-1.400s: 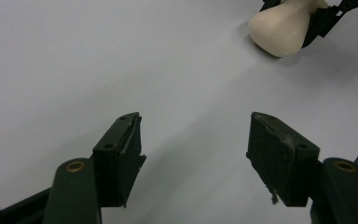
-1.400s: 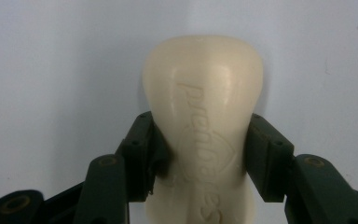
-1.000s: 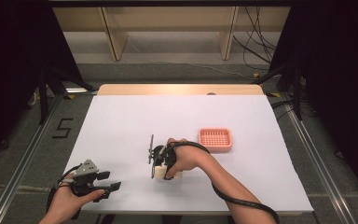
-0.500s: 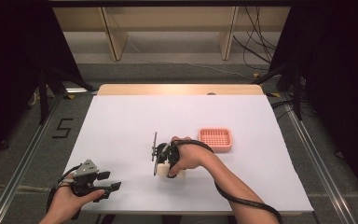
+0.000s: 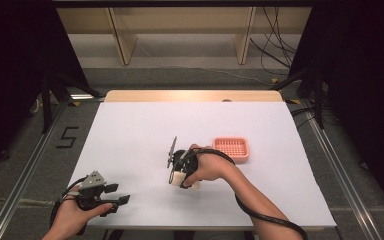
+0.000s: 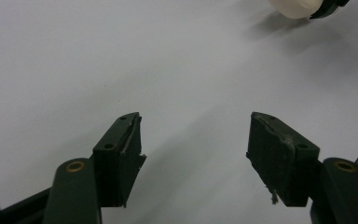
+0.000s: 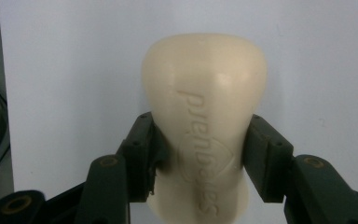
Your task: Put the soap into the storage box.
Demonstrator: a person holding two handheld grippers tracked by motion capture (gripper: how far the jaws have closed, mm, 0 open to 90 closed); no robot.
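Lit evenly from above: a white table top (image 5: 140,130) with a bare wooden edge (image 5: 195,95) along its far side, well beyond the jaws. Past that edge, pale wooden shelving (image 5: 180,30) on upright legs, over a light strip of floor. Grey carpeted floor (image 5: 35,150) on both sides of the table, crossed by metal rails (image 5: 27,170), with a black numeral 5 (image 5: 66,137) marked out to the left of the jaws. Dark curtains (image 5: 10,65) closing in left and right. Loose black cables (image 5: 275,55) tangled on the floor at far right, beside a black stand (image 5: 320,85).
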